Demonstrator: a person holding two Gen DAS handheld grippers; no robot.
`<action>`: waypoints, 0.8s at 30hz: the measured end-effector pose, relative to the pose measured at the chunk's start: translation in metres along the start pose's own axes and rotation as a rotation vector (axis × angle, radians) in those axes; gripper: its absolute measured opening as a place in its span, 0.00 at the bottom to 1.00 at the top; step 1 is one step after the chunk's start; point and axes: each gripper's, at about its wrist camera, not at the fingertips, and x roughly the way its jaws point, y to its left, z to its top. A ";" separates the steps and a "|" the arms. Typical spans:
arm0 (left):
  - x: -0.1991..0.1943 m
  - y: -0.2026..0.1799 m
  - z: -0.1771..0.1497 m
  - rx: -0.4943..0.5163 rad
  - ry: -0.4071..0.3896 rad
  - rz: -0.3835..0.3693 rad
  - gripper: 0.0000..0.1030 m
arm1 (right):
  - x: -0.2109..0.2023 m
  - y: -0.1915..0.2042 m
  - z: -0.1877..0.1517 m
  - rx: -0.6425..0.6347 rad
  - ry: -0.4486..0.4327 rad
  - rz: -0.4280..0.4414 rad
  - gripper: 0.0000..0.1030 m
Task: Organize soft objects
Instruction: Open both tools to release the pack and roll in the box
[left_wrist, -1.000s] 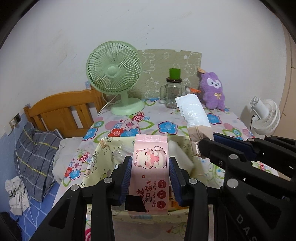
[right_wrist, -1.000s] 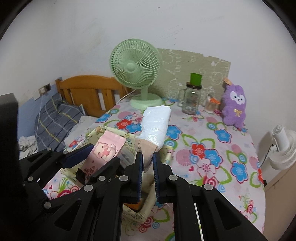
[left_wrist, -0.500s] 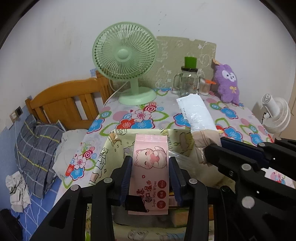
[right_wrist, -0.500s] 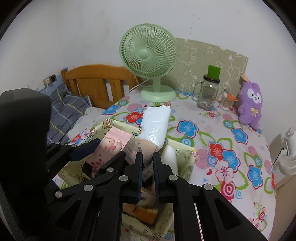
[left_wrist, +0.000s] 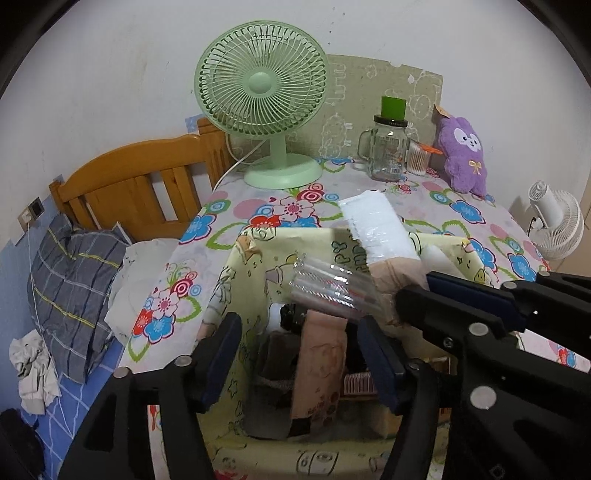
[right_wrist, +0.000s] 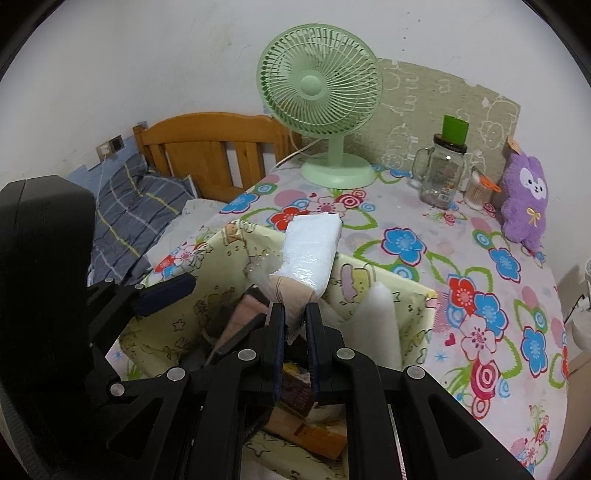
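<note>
My left gripper (left_wrist: 301, 352) is open and empty over a yellow patterned fabric bin (left_wrist: 243, 273). The pink wet-wipes pack (left_wrist: 321, 369) lies inside the bin below it, among other items. My right gripper (right_wrist: 295, 334) is shut on a white plastic-wrapped soft pack with a beige end (right_wrist: 310, 254), held above the bin (right_wrist: 406, 295). That pack also shows in the left wrist view (left_wrist: 380, 229), with the right gripper (left_wrist: 424, 295) at its beige end. A clear plastic item (left_wrist: 328, 284) rests in the bin's top.
The bin sits on a table with a flowered cloth (right_wrist: 498, 295). At the back stand a green fan (left_wrist: 264, 107), a glass jar with green lid (left_wrist: 388, 151) and a purple plush (left_wrist: 463, 155). A wooden bed head (left_wrist: 140, 184) and pillow (left_wrist: 70, 280) lie left. A white fan (left_wrist: 557, 221) stands right.
My left gripper has opened and let go of the pink wipes pack, which dropped into the bin. Both grippers moved forward over the bin. The right gripper still holds its pack.
</note>
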 end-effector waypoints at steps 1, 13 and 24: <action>-0.002 0.000 -0.002 0.003 0.000 0.004 0.71 | 0.001 0.001 0.000 -0.002 0.002 0.003 0.13; -0.012 -0.001 -0.014 0.022 0.020 0.016 0.76 | -0.002 0.007 -0.011 -0.002 0.016 0.002 0.27; -0.035 -0.022 -0.016 0.037 -0.024 -0.017 0.86 | -0.034 -0.014 -0.023 0.066 -0.044 -0.052 0.75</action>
